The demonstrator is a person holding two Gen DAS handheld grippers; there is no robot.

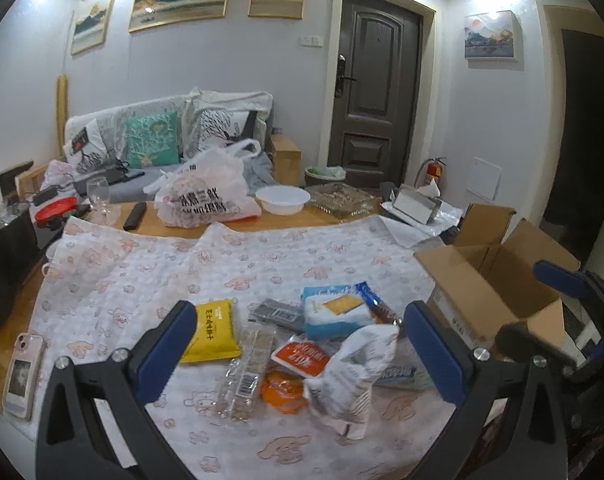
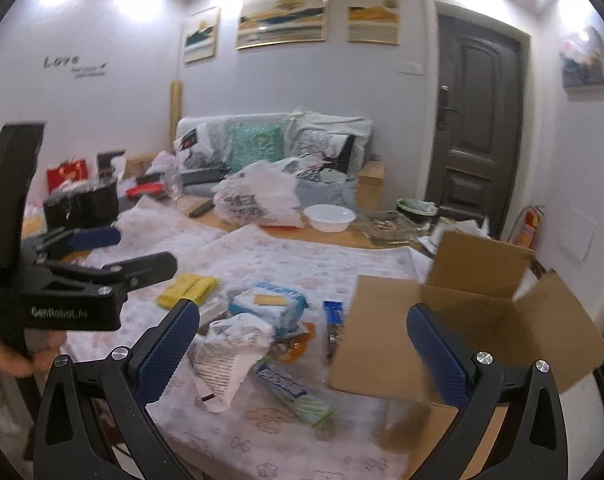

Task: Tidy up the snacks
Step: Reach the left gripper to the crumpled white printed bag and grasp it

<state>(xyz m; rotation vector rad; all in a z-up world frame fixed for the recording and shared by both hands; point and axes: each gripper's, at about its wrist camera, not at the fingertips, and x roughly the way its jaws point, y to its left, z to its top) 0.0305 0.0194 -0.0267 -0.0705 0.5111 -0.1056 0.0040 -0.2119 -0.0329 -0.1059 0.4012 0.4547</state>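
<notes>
While both grippers hung spread and empty above the near edge of the counter (image 1: pixel 101 220), the snacks lay in one loose heap on a patterned cloth (image 1: pixel 261 256). Counted in the left wrist view, there was one yellow packet (image 1: pixel 215 330) at the left of the heap, one clear sleeve of crackers (image 1: pixel 245 372) just right of it, one grey barcoded packet (image 1: pixel 277 312) farther back, one light blue cracker pack (image 1: pixel 334 310), one dark blue bar (image 1: pixel 376 304) leaning on that pack, one red-orange sachet (image 1: pixel 302 358), one orange packet (image 1: pixel 281 394) near it, one crumpled white wrapper (image 1: pixel 354 376) standing nearest, and one long pale blue-green packet (image 2: pixel 293 394) lying flat on the cloth at the near right. How many more lay hidden under these I could not tell.

One open cardboard box (image 1: pixel 490 280) stood at the right of the heap, flaps up. One white bowl (image 1: pixel 281 199), one printed plastic bag (image 1: pixel 205 196) and one wine glass (image 1: pixel 98 194) sat at the far side, and one phone (image 1: pixel 23 376) lay at the near left.

The left gripper (image 1: pixel 299 344) pointed down over the heap, jaws wide. The right gripper (image 2: pixel 304 344) was equally wide, between heap and box. A hand (image 2: pixel 9 356) held the left handle.
</notes>
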